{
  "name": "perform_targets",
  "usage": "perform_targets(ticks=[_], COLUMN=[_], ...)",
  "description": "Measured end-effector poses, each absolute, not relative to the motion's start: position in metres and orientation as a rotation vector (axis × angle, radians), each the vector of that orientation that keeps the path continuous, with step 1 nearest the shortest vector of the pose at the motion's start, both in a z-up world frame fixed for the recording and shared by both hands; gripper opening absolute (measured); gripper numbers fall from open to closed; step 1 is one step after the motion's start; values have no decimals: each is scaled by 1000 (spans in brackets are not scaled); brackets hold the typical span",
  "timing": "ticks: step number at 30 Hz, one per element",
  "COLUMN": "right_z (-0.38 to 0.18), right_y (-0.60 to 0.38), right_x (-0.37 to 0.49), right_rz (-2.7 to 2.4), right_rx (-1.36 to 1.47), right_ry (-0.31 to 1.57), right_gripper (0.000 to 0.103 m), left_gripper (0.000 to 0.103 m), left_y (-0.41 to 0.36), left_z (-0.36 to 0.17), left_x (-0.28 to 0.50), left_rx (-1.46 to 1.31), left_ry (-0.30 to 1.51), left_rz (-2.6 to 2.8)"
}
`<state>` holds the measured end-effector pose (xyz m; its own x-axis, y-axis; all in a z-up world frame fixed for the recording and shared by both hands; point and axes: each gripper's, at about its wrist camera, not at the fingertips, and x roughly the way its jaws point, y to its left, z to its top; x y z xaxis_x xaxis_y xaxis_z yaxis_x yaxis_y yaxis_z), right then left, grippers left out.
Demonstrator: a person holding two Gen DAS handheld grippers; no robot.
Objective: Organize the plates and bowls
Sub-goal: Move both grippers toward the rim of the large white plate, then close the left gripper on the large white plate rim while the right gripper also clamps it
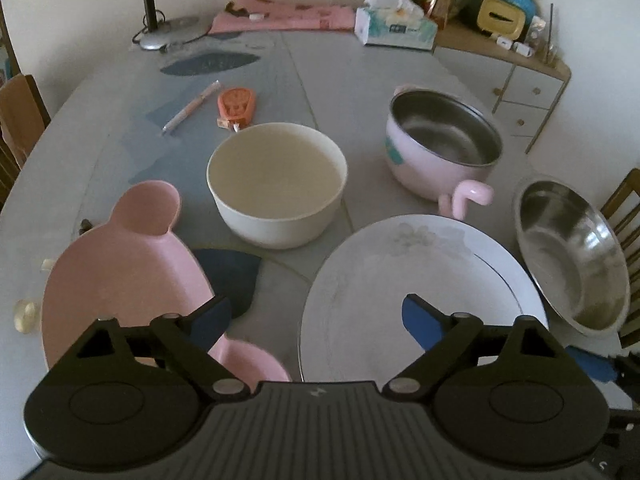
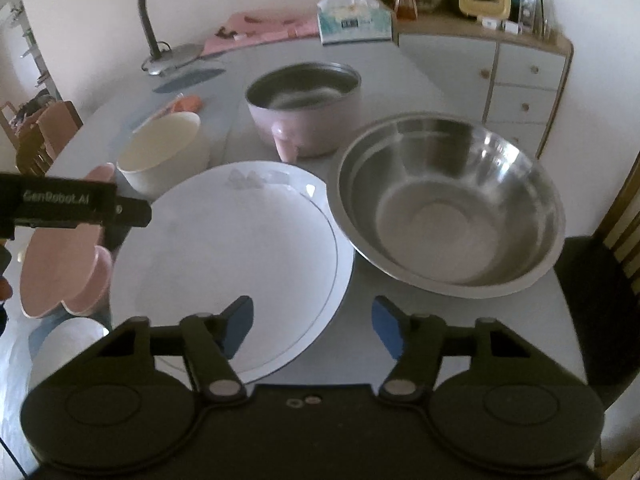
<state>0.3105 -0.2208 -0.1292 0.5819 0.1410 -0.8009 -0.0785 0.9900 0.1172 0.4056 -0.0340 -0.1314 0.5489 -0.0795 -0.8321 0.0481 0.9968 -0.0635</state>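
The left tool (image 1: 316, 318) hangs with its 2 blue-padded fingers spread wide and nothing between them; its left pad (image 1: 210, 320) sits over the edge of the pink bear-shaped plate (image 1: 120, 272), its right pad (image 1: 422, 320) over the white plate (image 1: 420, 264), though whether either pad touches cannot be told. Ahead of that tool, between the 2 plates, stands the cream bowl (image 1: 276, 184), and further ahead to its right the pink steel-lined pot (image 1: 440, 148); the steel bowl (image 1: 572, 252) lies at its far right, touching the white plate's rim. The right tool (image 2: 312, 326) is about half open and empty, its left pad (image 2: 240, 326) above the white plate's near edge and its right pad (image 2: 386, 326) above bare table (image 2: 360, 340). Just ahead of it to the right sits the steel bowl. No earlier view is given.
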Motion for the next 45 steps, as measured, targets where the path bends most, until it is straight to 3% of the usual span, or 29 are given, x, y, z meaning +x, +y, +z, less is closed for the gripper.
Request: perform_targets(ticks=[8,11,16,21,27,45], right_z=[-140,-142,-144,-146,-148,-148], right_y=[-235,-238,-240,-243,-247,-254], right_x=[324,328,329,331,333,332], right_rz=[108,111,126,132,118,127], right_rx=[155,196,231,266,299,362], right_ry=[994,1003,1010,1018,1024,1038], right_gripper=[46,40,33,22,13,10], left_gripper=[91,68,64,40,25,19], left_y=[-34,-34,-31,-25,-21,-22], left_z=[-147,-150,-156,-162,-168,-163], left_x=[429,435,442,448,451,440], left_rx=[-24,-33,-54,-99,-135,-111], left_ry=[1027,1051,1072,1107,1129,1115], left_rz=[-101,-115,-120,-130,-145,-126])
